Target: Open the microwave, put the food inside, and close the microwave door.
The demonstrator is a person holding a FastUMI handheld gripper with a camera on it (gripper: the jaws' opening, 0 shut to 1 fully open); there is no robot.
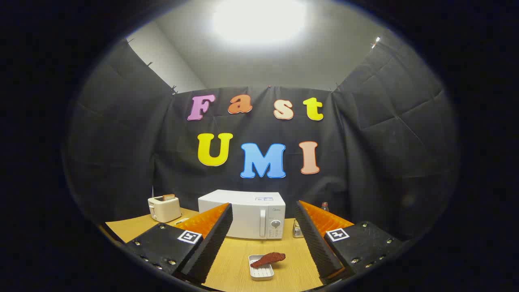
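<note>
A white microwave (247, 213) stands at the back of the wooden table (233, 259), its door shut, with the handle and dial on its right side. A reddish-brown piece of food (268, 259) lies across a small white tray (260, 269) on the table, in front of the microwave. My gripper (262, 227) is open, its two fingers (211, 239) spread wide. The tray and food sit between the fingers, near their base, and the microwave is beyond the tips. Nothing is held.
A cream toaster (164, 208) with bread in its slot stands left of the microwave. A small metal shaker (297, 229) and a dark bottle (324, 206) are right of it. Black cloth walls enclose the table.
</note>
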